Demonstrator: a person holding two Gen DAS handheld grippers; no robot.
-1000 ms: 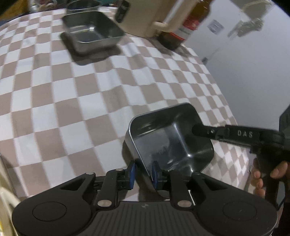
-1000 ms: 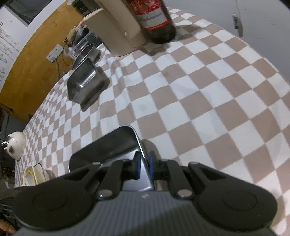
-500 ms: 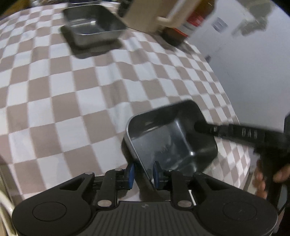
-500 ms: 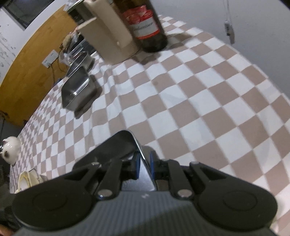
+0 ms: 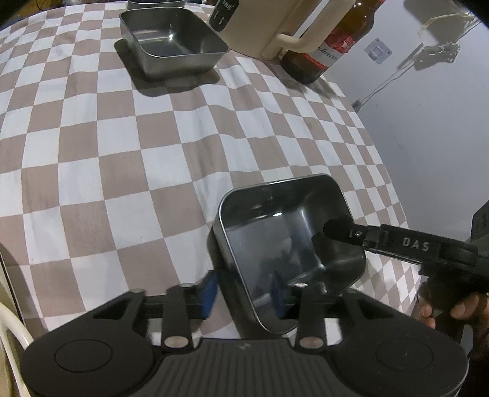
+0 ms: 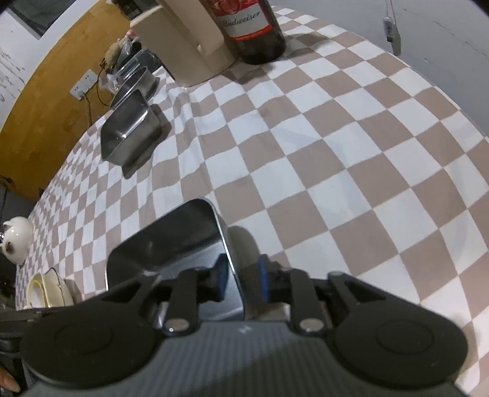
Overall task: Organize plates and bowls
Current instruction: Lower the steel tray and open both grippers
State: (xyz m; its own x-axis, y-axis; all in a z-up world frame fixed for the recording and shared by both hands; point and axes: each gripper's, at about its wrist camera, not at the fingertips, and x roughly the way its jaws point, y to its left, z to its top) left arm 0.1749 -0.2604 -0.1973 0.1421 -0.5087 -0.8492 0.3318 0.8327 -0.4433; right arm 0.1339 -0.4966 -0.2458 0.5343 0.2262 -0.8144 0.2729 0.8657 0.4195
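A square steel bowl sits on the checkered cloth near the table's right edge. My left gripper straddles its near rim with the jaws spread and a gap at each pad. My right gripper straddles the opposite rim, also spread; its finger shows in the left wrist view over the bowl. The same bowl fills the right wrist view. A second square steel bowl stands at the far side, also seen in the right wrist view.
A cream jug and a brown beer bottle stand at the back. A round steel bowl sits behind the far square bowl. A white teapot and cream dishes are at the left.
Both grippers have opened from their grip on the near bowl's rims. The bowl now rests on the cloth.
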